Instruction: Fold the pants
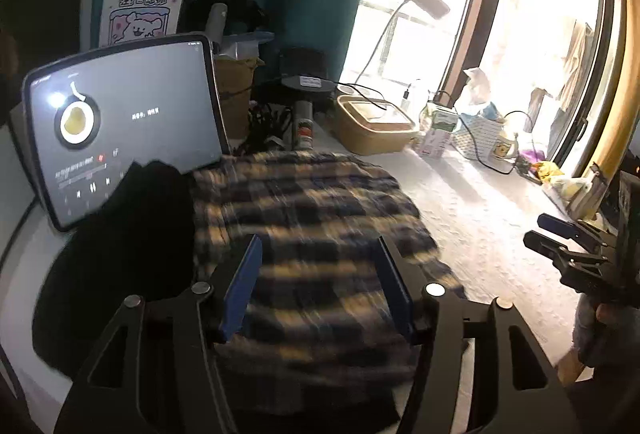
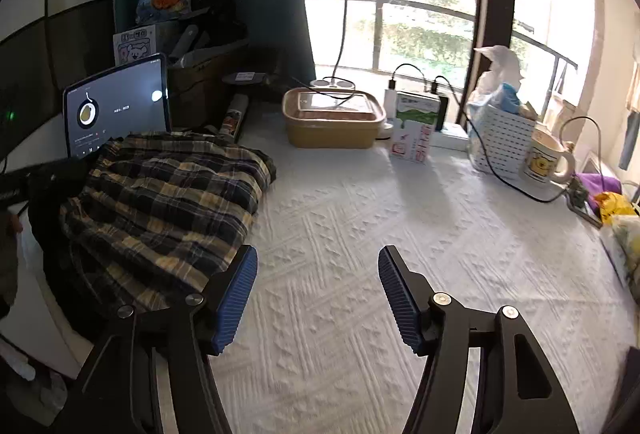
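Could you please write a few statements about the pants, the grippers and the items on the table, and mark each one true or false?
1. The plaid pants lie bunched at the left of the white tablecloth. True.
2. The right gripper is clamped on the pants. False: its jaws stand open over bare tablecloth, nothing between them.
3. The tablet is lit, propped up behind the pants. True.
4. The yellow mug lies tipped on its side. False: it stands upright beside the white basket.
5. The left gripper grips the tablet. False: it is open, above the pants.
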A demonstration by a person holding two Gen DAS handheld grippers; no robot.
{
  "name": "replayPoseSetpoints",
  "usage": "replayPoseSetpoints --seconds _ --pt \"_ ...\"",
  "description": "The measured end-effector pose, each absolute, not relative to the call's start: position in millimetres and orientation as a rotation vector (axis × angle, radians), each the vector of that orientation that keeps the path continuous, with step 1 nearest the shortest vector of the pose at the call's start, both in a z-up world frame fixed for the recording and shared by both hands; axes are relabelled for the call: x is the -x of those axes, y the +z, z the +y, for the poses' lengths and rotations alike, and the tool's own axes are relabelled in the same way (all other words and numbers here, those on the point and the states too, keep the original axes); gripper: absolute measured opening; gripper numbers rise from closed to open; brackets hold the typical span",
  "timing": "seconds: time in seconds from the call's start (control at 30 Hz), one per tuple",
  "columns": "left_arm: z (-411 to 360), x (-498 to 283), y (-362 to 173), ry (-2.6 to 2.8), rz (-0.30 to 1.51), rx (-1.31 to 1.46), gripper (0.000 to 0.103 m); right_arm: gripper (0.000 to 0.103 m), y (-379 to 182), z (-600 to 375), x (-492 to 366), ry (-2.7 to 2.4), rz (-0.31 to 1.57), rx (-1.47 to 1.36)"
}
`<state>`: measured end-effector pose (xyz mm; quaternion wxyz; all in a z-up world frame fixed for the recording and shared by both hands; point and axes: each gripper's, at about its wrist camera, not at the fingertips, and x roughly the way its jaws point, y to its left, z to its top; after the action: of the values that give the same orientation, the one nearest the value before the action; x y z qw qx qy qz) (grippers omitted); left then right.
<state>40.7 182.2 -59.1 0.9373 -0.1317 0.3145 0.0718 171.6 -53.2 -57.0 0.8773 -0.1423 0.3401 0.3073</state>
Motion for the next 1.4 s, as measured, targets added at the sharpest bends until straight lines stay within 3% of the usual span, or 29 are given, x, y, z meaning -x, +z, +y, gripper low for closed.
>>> replayPoseSetpoints --seconds 0.1,0.3,0.43,0.8,1.07,1.4 --pt "165 -31 -59 0.151 0.625 0.261 0.073 0.066 -52 -65 -162 0.622 0.7 0.289" --pt "131 -16 -52 0.138 0.599 0.19 0.074 0.068 -40 -87 -142 0.59 0.67 0.277" --pt "111 -4 -41 0.112 0.547 0.17 0.091 0.07 -25 -101 -127 0.568 0.63 0.27" --pt "76 25 -6 0.106 0.359 0.125 0.095 0.079 21 -140 -87 0.505 0.502 0.243" --pt "69 37 10 0.186 0.288 0.133 0.102 0.1 53 -156 -55 0.478 0.37 0.209" --pt "53 41 24 0.252 0.282 0.074 0.102 0.101 65 -166 -43 0.474 0.325 0.179"
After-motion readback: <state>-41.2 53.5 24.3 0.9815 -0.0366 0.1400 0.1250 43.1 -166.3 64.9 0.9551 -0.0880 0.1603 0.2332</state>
